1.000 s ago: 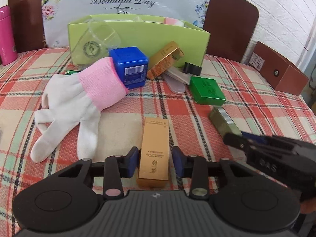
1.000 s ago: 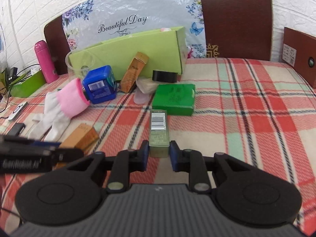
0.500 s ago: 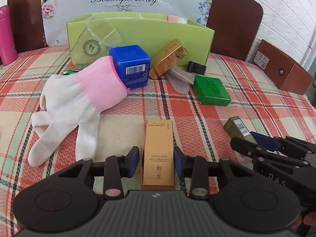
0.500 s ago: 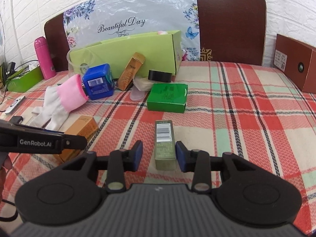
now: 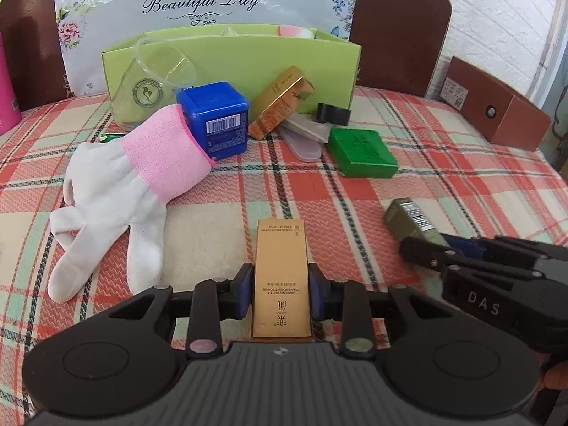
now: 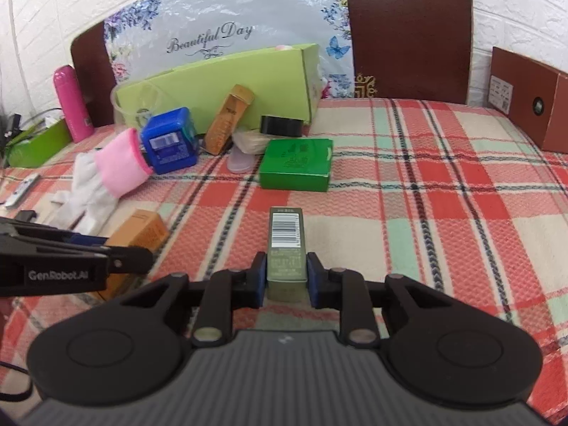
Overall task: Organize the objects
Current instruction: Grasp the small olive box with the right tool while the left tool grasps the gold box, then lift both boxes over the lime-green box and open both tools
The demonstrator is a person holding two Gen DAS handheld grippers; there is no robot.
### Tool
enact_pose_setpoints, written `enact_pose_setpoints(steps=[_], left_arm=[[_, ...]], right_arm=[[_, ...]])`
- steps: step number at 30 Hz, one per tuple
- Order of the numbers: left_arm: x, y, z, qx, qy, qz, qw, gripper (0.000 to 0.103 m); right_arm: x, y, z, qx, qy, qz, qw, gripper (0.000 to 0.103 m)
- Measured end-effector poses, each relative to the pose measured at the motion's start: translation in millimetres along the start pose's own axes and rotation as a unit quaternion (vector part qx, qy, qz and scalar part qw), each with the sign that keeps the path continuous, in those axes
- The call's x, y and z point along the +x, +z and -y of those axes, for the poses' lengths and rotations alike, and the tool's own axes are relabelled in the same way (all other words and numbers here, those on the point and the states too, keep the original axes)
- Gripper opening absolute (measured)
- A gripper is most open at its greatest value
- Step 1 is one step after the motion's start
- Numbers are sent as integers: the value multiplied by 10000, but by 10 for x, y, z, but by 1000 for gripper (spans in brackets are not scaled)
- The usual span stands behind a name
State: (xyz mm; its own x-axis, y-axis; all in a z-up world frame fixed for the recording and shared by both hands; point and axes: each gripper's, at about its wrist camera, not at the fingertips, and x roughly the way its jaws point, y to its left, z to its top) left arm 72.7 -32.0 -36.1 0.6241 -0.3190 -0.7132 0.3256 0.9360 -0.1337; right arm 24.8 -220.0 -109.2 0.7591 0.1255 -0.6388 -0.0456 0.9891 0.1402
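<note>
I grip the gold box [image 5: 280, 277] in the left tongs [image 5: 280, 293] and the olive box [image 6: 287, 248] in the right tongs [image 6: 286, 277]. Next: lift both toward the green tray [image 5: 230, 64], upper centre.

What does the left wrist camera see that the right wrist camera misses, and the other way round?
Only the left wrist view shows the printed top face of the long gold carton between its jaws. Only the right wrist view shows the whole pink bottle, the bright green tray beside it, and the olive box's barcode head-on. Both show the pink-cuffed white glove, blue cube box and flat green box.
</note>
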Motion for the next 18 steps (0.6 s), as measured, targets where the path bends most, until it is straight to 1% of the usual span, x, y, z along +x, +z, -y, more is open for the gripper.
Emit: enact_pose_setpoints(steps=[4,8,13,18], left_arm=[[-162,63,-5,-101,-217,209,9995,33],[-361,226,-37,-139,-319,566,9978,33],[-582,552,-101,-57,-312,1104,9934,33],[-713,942,-236,-90,-314,1533,9876,33]], right_arm=[[-111,58,-32,178,294,126,9993,22],[-260,221,-36,287,462,482,9974,22],[-365,532,-94,101,560,1000,9934,22],[-324,915,-189,-141,693,1399,9876,22]])
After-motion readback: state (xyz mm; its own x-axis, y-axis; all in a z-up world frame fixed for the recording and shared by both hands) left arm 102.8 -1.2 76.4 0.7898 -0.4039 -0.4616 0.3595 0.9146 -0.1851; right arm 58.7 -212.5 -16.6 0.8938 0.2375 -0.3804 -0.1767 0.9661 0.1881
